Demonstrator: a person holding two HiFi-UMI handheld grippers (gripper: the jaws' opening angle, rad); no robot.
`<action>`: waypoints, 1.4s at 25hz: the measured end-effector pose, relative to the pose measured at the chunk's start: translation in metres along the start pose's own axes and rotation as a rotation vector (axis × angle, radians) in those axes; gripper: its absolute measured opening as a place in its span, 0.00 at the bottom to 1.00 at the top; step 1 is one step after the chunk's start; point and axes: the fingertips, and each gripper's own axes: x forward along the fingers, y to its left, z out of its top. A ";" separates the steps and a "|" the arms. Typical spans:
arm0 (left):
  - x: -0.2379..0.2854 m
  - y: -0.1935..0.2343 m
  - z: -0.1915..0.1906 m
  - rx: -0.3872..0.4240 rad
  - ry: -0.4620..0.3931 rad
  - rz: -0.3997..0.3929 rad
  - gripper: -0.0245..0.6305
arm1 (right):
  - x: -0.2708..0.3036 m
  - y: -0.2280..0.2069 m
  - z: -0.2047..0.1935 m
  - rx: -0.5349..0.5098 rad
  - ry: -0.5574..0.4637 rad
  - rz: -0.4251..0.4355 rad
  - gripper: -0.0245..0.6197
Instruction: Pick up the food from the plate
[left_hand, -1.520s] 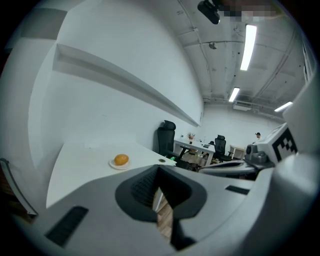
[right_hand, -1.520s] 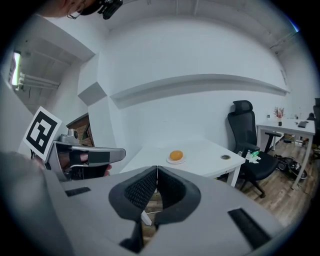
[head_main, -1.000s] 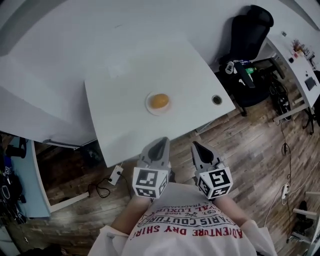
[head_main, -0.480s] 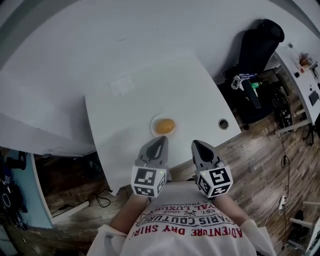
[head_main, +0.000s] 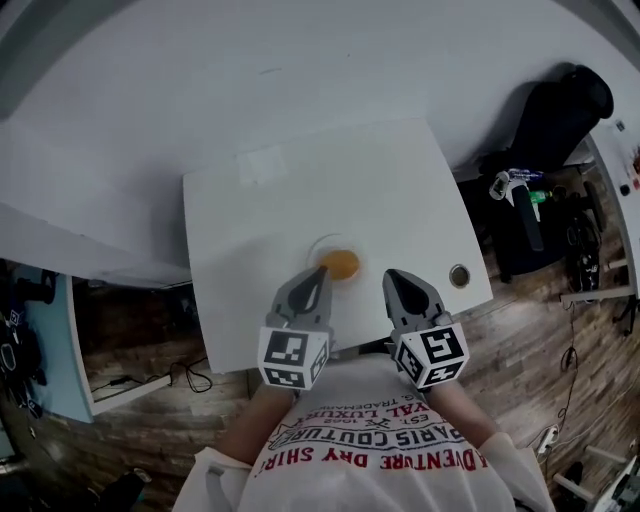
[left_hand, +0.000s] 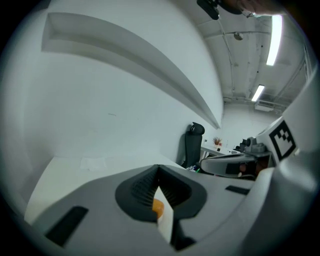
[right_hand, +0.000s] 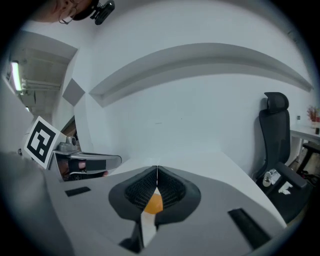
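An orange, rounded piece of food (head_main: 341, 264) lies on a small pale plate (head_main: 324, 243) near the front edge of a white table (head_main: 400, 190). My left gripper (head_main: 319, 272) is shut and empty, its tip just left of the food at the plate's rim. My right gripper (head_main: 391, 276) is also shut and empty, a short way right of the plate. In the left gripper view the jaws (left_hand: 158, 170) meet, and the food (left_hand: 157, 207) shows below them. The right gripper view shows the same: closed jaws (right_hand: 157, 172) with the food (right_hand: 153, 202) beyond.
A round cable hole (head_main: 459, 275) sits in the table's right front corner. A faint paper patch (head_main: 262, 165) lies at the back left. A black office chair (head_main: 555, 115) stands right of the table, with cluttered shelving and wood floor beyond.
The person has stepped up to the table. Both shut grippers, held before over the floor short of the edge, now reach over the table's front, the left tip beside the plate.
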 end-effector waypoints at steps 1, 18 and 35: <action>0.003 0.002 0.001 -0.006 0.001 0.023 0.04 | 0.005 -0.004 0.002 -0.008 0.005 0.022 0.06; 0.065 0.006 -0.075 0.020 0.257 0.014 0.39 | 0.070 -0.052 -0.032 -0.036 0.211 0.205 0.06; 0.114 0.007 -0.159 0.143 0.666 -0.164 0.75 | 0.083 -0.068 -0.055 0.018 0.294 0.195 0.06</action>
